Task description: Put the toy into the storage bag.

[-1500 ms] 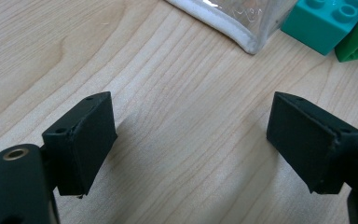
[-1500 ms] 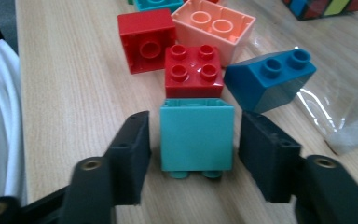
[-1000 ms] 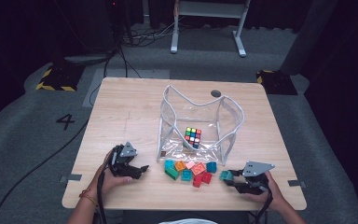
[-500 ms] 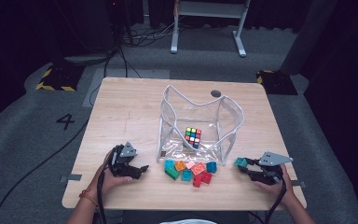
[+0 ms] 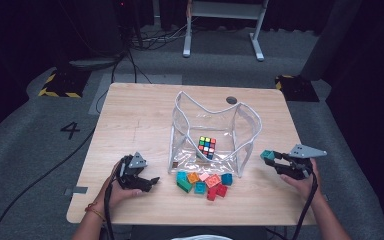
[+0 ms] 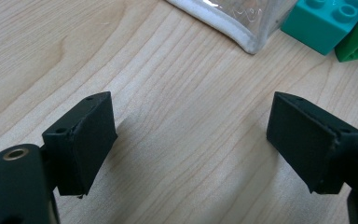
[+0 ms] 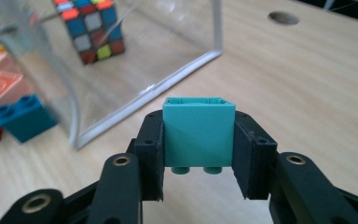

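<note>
Dark room — grey carpet floor (image 5: 40, 150), wooden table (image 5: 140, 115), white metal stand (image 5: 225, 20) behind.

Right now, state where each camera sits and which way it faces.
High view: above the table's near edge, looking forward and down; both forearms, left gripper and right gripper show.
Left gripper view: low over the table, along open jaws.
Right gripper view: along jaws clamping a teal brick.
Shared: the clear bag and its colour cube.

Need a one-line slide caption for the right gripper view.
Right gripper clamps a teal brick beside the clear bag holding a puzzle cube.
</note>
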Tool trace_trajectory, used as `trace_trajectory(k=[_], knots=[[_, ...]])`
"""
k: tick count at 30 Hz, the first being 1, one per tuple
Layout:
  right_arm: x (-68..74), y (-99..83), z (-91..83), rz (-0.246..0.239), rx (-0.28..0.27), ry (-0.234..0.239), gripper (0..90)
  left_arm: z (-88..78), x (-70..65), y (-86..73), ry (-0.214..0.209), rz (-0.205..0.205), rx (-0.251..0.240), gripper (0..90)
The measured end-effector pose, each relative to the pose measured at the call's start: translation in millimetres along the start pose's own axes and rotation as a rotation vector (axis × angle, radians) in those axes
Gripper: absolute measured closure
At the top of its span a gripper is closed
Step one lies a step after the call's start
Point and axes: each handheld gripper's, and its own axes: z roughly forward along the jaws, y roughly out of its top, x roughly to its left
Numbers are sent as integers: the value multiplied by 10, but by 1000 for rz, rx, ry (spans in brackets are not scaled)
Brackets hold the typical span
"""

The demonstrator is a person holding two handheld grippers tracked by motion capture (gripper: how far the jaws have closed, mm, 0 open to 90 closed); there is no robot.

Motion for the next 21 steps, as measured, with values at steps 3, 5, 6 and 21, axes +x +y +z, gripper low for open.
trace_trajectory(k=[3,5,6,21], knots=[[-85,124,-32,17,-33,-14,595,-1,1,0,1,0,2,157],[-141,240,-57,16,-53,-17,596,-1,1,0,-1,0,1,157],[-162,305,-66,17,-65,-17,596,-1,1,0,0,1,1,157],[-355,1037,-59,-32,-121,-23,596,-1,1,0,0,1,1,157]])
